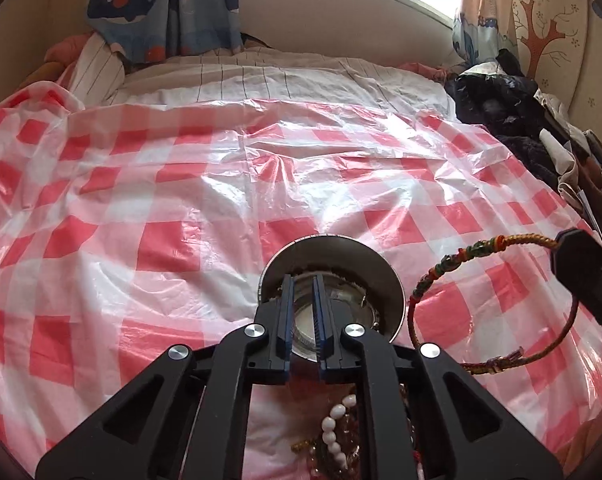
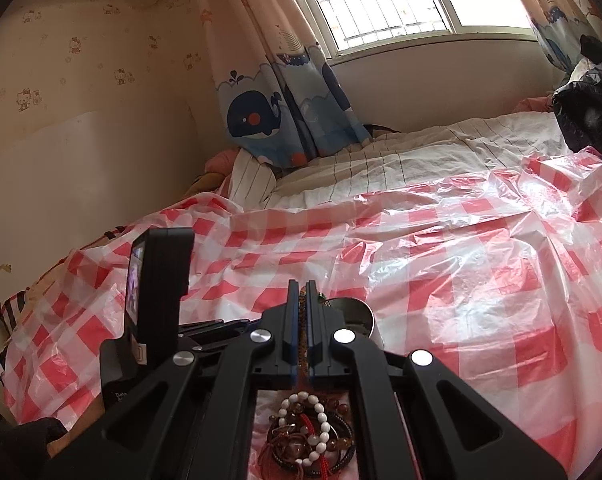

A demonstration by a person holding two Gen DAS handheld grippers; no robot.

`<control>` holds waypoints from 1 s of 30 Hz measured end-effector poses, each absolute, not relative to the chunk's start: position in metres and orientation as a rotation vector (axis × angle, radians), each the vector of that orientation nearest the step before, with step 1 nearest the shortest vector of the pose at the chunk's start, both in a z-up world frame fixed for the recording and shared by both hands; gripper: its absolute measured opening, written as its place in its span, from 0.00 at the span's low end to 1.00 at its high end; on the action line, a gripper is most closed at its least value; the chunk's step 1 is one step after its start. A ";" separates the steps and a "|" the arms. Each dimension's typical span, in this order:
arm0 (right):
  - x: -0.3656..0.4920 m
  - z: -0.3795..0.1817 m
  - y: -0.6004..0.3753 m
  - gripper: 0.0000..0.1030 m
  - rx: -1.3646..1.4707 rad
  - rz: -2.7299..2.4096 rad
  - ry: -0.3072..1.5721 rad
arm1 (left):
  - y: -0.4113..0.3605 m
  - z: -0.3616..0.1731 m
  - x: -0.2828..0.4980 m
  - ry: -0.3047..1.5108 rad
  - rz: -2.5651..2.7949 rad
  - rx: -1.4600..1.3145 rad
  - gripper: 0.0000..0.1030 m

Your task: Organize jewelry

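In the left wrist view my left gripper [image 1: 304,280] hangs over a round metal bowl [image 1: 381,276] on the red-and-white checked plastic sheet [image 1: 181,208]. Its jaws stand a small gap apart with nothing between them. A braided cord bracelet [image 1: 453,264] hangs in the air to the right, held by the right gripper's dark finger [image 1: 585,272]. In the right wrist view my right gripper [image 2: 302,288] is shut on that braided bracelet [image 2: 302,320]. A pile of bead bracelets [image 2: 313,432] lies below it; it also shows in the left wrist view [image 1: 337,432].
The sheet covers a bed with a striped white duvet [image 1: 261,76] behind it. Dark clothes [image 1: 513,120] are heaped at the right edge. Whale-print curtains [image 2: 285,100] and a window stand at the back. The left gripper's body [image 2: 157,300] rises at the left.
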State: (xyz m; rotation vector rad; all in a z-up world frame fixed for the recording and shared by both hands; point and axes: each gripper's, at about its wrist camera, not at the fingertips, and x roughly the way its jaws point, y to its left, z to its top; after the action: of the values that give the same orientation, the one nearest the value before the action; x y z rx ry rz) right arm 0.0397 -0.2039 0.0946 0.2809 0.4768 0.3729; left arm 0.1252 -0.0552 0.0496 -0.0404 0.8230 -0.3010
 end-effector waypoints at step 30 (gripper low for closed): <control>0.014 0.021 -0.221 0.28 0.317 0.244 0.788 | -0.028 0.037 0.033 0.873 -0.338 0.020 0.43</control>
State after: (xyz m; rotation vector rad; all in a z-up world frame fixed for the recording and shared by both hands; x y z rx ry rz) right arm 0.0142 -0.2206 0.0213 0.3172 0.7875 0.2439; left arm 0.0333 -0.0281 0.0369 0.0200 0.8728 -0.3382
